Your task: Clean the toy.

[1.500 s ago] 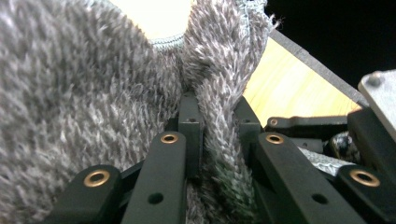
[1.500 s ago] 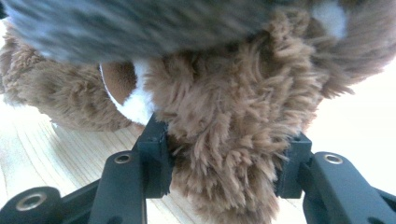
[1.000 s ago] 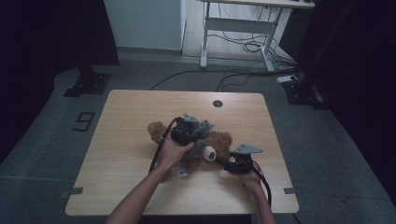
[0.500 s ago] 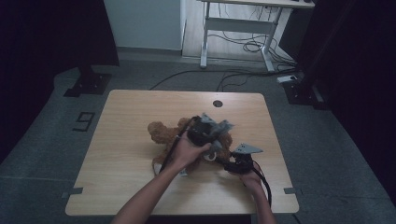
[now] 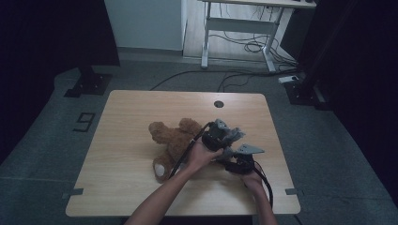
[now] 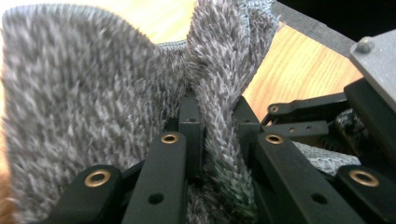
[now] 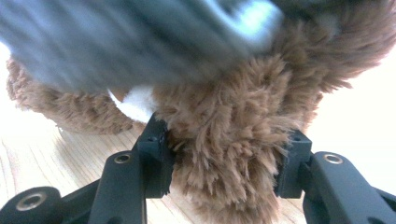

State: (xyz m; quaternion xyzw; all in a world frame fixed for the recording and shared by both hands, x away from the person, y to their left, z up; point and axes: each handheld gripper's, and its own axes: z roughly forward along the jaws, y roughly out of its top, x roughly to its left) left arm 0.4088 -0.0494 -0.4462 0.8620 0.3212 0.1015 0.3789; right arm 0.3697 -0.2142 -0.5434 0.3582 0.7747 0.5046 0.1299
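Observation:
A brown teddy bear point(image 5: 172, 140) lies on the wooden table point(image 5: 131, 112), one pale-soled foot toward the near edge. My left gripper point(image 6: 217, 122) is shut on a fold of grey fuzzy cloth point(image 6: 93, 102), pinched tight between its jaws. In the high view the left gripper point(image 5: 222, 136) sits over the bear's right end, close above the right gripper point(image 5: 234, 161). My right gripper point(image 7: 224, 163) is shut on a brown plush part of the bear point(image 7: 233, 140), low over the tabletop. A blurred grey shape point(image 7: 140, 42) crosses above the bear in the right gripper view.
The table has a round cable hole point(image 5: 218, 104) near its far edge. A desk frame with cables point(image 5: 244, 42) stands on the floor behind. The right gripper's body point(image 6: 369, 93) is close at the right of the left gripper view.
The left hand has carried its gripper and the grey cloth to the right across the bear, up against the right gripper. The right hand has stayed in place.

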